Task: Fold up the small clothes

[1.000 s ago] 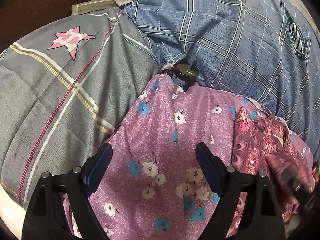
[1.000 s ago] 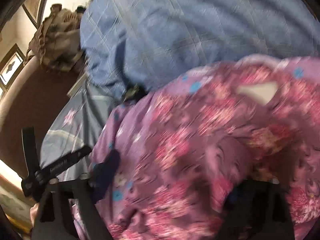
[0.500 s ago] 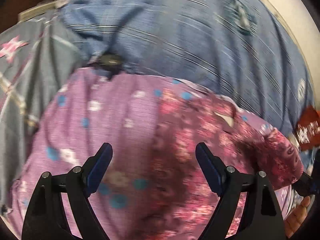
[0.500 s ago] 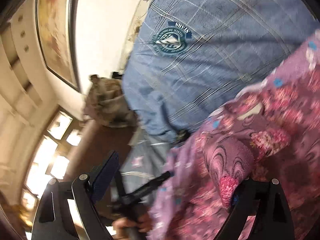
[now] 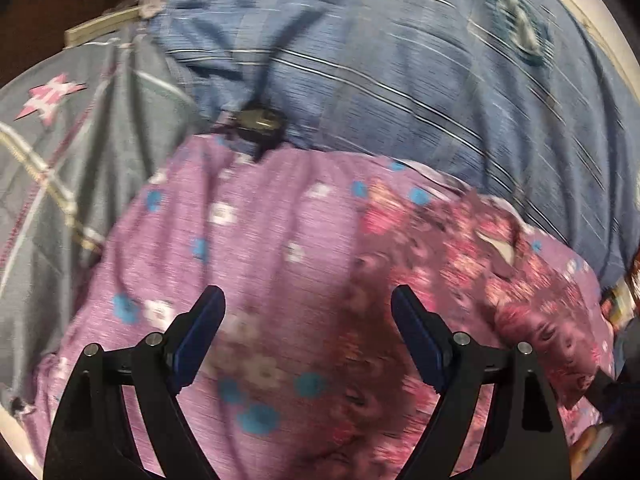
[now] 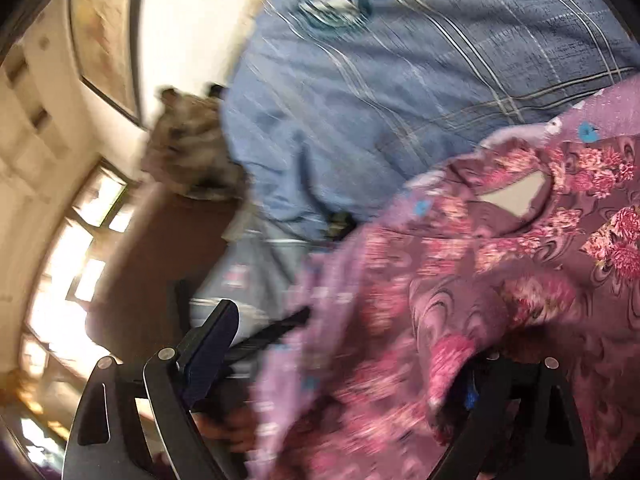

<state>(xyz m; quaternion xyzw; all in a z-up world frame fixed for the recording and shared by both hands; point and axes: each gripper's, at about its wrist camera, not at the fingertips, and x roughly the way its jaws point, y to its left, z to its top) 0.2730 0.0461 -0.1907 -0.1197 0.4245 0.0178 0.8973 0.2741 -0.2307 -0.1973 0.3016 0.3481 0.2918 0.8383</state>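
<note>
A light purple garment with blue and white flowers (image 5: 256,248) lies spread on the bed. A darker maroon floral garment (image 5: 472,280) lies over its right part, with a white neck label showing (image 5: 496,246). My left gripper (image 5: 308,320) is open and empty, hovering over both garments. In the right wrist view the maroon garment (image 6: 500,288) drapes over the right finger and hides it. My right gripper (image 6: 340,344) has its jaws wide apart. The left gripper's black arm (image 6: 272,332) shows at the purple cloth's edge.
A blue plaid blanket (image 5: 400,64) with a round crest (image 6: 336,4) covers the bed behind the garments. A grey sheet with a pink star (image 5: 52,96) lies to the left. A small dark clip (image 5: 256,120) sits at the purple garment's top edge. A clothes heap (image 6: 188,152) lies against the wall.
The left gripper swung right, then partly back left, staying open over the garments. The right gripper tilted up and left; the maroon garment now hangs over its right finger.
</note>
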